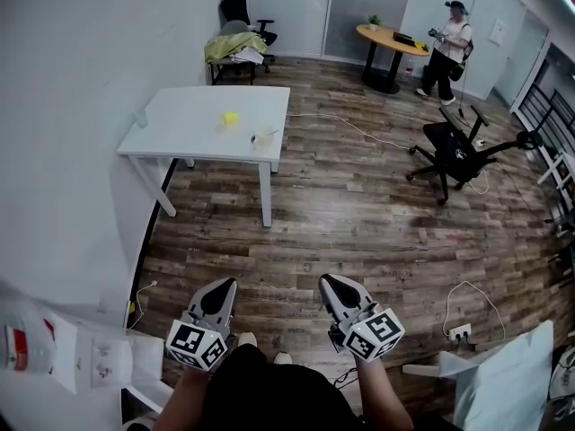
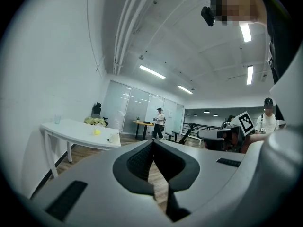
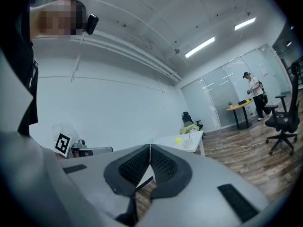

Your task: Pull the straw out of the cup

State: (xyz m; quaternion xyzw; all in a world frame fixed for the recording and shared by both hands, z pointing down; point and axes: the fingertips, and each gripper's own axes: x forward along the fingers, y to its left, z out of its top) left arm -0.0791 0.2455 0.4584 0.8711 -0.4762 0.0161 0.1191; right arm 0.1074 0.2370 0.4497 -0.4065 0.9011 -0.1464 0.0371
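A small clear cup (image 1: 262, 139) with a thin straw (image 1: 268, 134) stands near the right edge of the white table (image 1: 193, 128), far ahead of me across the wooden floor. The cup (image 2: 113, 137) also shows small in the left gripper view, and the cup (image 3: 189, 141) in the right gripper view. My left gripper (image 1: 221, 290) and right gripper (image 1: 331, 285) hang low in the head view, side by side, well short of the table. The left gripper (image 2: 153, 143) has its jaws pressed together and empty. The right gripper (image 3: 150, 147) also has its jaws together, holding nothing.
A yellow object (image 1: 230, 118) and a clear glass (image 1: 141, 118) also sit on the table. A black office chair (image 1: 456, 153) lies tipped at the right. A person (image 1: 446, 52) stands by a round wooden table (image 1: 391, 38). Cables and a power strip (image 1: 460, 332) lie on the floor.
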